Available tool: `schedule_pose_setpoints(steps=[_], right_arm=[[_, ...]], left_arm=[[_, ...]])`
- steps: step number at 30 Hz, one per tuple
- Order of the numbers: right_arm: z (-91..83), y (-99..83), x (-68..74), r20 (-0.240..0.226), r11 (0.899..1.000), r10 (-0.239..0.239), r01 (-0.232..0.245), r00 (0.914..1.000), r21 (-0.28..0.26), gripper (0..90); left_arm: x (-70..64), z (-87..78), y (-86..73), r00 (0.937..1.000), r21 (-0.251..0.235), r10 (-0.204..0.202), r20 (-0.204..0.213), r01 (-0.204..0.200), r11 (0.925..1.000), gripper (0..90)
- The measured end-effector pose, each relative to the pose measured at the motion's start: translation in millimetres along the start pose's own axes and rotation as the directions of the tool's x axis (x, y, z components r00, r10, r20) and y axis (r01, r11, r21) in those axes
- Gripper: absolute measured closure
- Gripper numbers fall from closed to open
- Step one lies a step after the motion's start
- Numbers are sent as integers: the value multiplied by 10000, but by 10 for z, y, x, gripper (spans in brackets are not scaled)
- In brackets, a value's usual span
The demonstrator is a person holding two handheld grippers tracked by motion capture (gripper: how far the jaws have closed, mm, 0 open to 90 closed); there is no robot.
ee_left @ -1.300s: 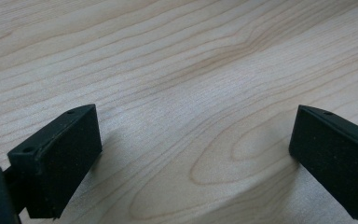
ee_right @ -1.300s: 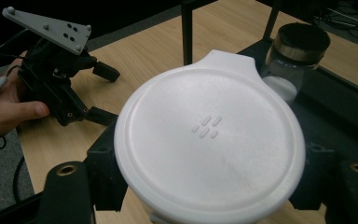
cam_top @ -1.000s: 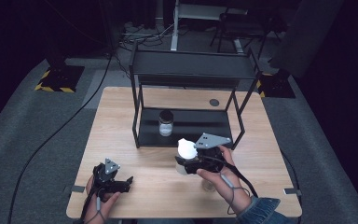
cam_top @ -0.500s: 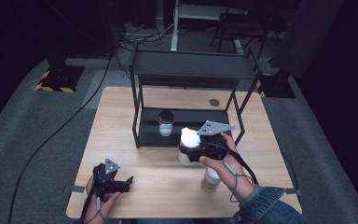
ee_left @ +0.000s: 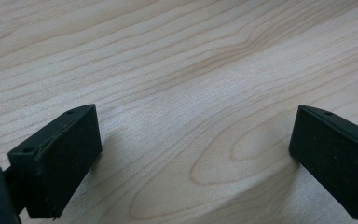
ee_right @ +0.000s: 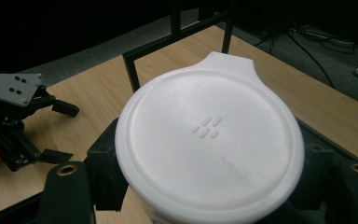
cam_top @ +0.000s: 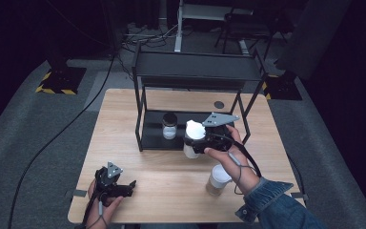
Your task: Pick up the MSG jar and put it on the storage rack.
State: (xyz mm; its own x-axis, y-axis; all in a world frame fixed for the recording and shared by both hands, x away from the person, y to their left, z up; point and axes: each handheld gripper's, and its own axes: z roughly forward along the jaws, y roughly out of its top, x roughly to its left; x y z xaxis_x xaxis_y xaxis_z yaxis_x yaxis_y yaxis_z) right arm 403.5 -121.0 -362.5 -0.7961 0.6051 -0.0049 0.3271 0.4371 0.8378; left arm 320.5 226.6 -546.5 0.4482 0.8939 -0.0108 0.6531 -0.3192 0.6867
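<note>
Currently
right gripper (cam_top: 194,141): fingers clamped on white lidded cup (cam_top: 193,138), at front edge of rack's (cam_top: 198,71) bottom shelf.
left gripper (cam_top: 124,189): fingers spread, nothing between, resting near desk's (cam_top: 124,109) front-left corner.
step tip: likely shelving cup; keep it upright, clear the rack posts.
jar (cam_top: 169,126): on bottom shelf, dark lid, contents unclear.
second cup (cam_top: 218,179): front-right desk, lidded, brownish inside.

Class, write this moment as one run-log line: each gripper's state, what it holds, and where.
left gripper: open, on table | right gripper: shut on white-lidded cup, at rack front | second cup: on table
</note>
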Motion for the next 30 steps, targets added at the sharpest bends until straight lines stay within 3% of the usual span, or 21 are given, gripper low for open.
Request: schedule_pose_setpoints(steps=[17,30], right_arm=[[227,154,-335,245,9999,-79,81,9997,-108,303],[441,134,-604,592,9999,83,-89,9982,104,303]], left_arm=[[5,2,5,10000,36,24,-6,-24,10000,18],[6,2,6,10000,39,37,0,-37,10000,18]])
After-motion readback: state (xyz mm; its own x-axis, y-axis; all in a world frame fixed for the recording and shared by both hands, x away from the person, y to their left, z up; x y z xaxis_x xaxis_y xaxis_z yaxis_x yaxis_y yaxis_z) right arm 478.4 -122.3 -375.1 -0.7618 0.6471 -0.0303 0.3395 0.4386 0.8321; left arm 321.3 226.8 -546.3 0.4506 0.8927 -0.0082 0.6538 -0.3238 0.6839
